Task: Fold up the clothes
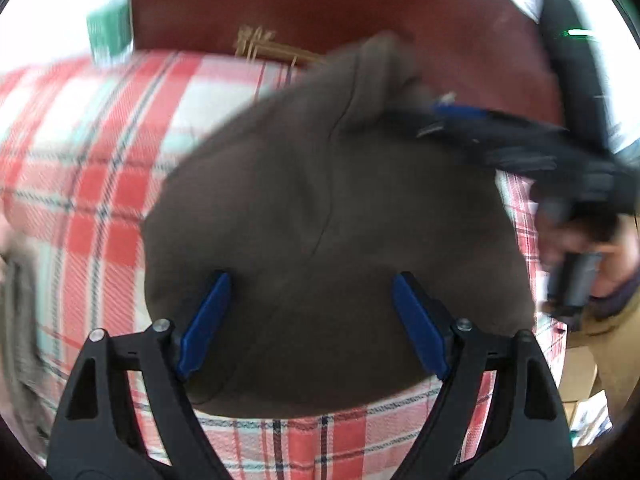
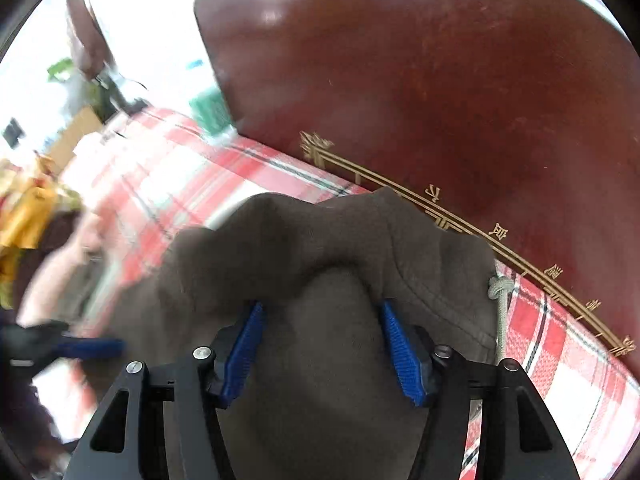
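The brown hoodie [image 1: 320,220] lies bunched on the plaid sheet [image 1: 80,160]; the left gripper [image 1: 310,280] hangs spread above it; the right gripper [image 2: 320,308], at its three o'clock, is spread with cloth between its fingers.

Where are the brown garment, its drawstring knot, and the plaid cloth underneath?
brown garment [image 1: 320,208], left wrist view, middle of its body.
drawstring knot [image 2: 498,287], right wrist view, on the knot.
plaid cloth [image 1: 92,152], left wrist view, bare checked part.

surface: red plaid bed cover [image 1: 100,184] | on it: bunched brown hoodie [image 1: 320,220]
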